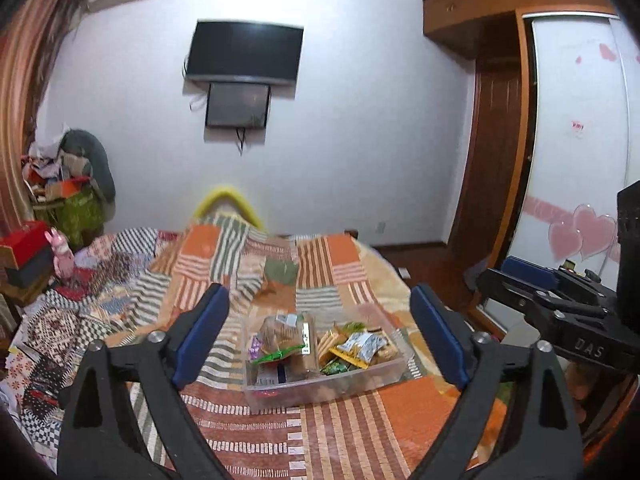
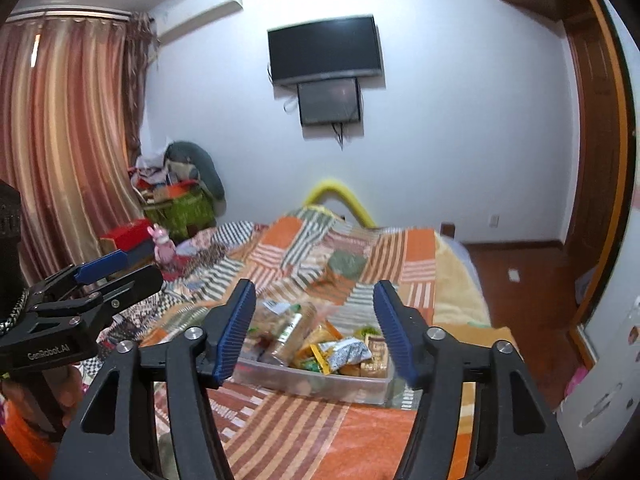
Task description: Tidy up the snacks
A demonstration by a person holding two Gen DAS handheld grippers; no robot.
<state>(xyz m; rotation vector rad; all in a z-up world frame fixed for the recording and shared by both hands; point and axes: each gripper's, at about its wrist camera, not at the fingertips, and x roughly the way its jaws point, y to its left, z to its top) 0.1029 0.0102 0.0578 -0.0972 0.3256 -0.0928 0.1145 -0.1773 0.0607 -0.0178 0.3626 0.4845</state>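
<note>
A clear plastic bin [image 1: 320, 394] [image 2: 320, 380] sits on the patchwork bedspread [image 1: 360, 432] and holds several snack packets: a brown biscuit pack [image 1: 288, 336] [image 2: 286, 330], a silver-and-yellow packet [image 1: 366, 346] [image 2: 344, 354], green wrappers [image 1: 336, 367]. My left gripper [image 1: 320, 336] is open and empty, held above the bed in front of the bin. My right gripper [image 2: 316, 328] is open and empty too, just short of the bin. Each gripper shows at the edge of the other's view [image 1: 532, 280] [image 2: 100, 276].
A pink toy [image 1: 62, 254] [image 2: 162, 246], a red box [image 1: 28, 240] and a pile of clothes [image 1: 72, 172] lie at the bed's left. Wardrobe doors [image 1: 576, 140] stand on the right. A TV [image 2: 324, 50] hangs on the far wall.
</note>
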